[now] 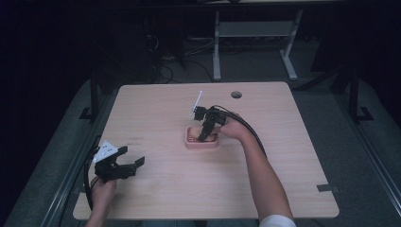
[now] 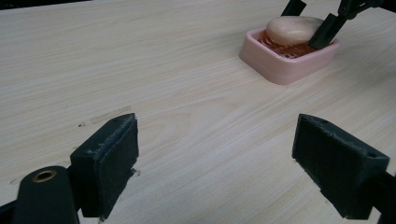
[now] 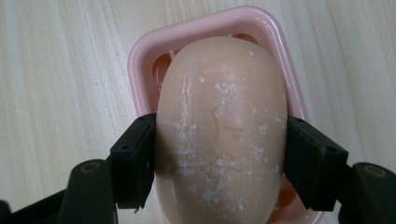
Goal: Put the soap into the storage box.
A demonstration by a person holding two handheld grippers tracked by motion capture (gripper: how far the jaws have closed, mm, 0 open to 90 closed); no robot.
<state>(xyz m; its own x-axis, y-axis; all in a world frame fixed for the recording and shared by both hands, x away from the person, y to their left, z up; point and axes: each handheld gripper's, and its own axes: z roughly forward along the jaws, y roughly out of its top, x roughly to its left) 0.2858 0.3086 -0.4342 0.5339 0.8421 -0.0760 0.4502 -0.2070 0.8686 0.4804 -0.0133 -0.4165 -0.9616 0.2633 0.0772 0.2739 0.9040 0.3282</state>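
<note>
A pink soap dish (image 1: 202, 143) stands near the middle of the wooden table (image 1: 165, 189), and a beige soap bar (image 3: 219, 126) lies in it. My right gripper (image 3: 219, 163) points down into the dish (image 3: 140, 60) with a pad pressed against each side of the bar, so it is shut on the soap. In the left gripper view the soap (image 2: 292, 29) sits tilted in the dish (image 2: 285, 63), with the right gripper's fingers (image 2: 327, 30) beside it. My left gripper (image 1: 132, 157) rests low at the table's front left, open (image 2: 215, 163) with bare wood between its pads.
A round cable hole (image 1: 236, 94) sits near the table's far edge. Another desk's white legs (image 1: 216, 47) and floor cables lie beyond the table. Faint dark marks (image 2: 105, 116) dot the wood near the left gripper.
</note>
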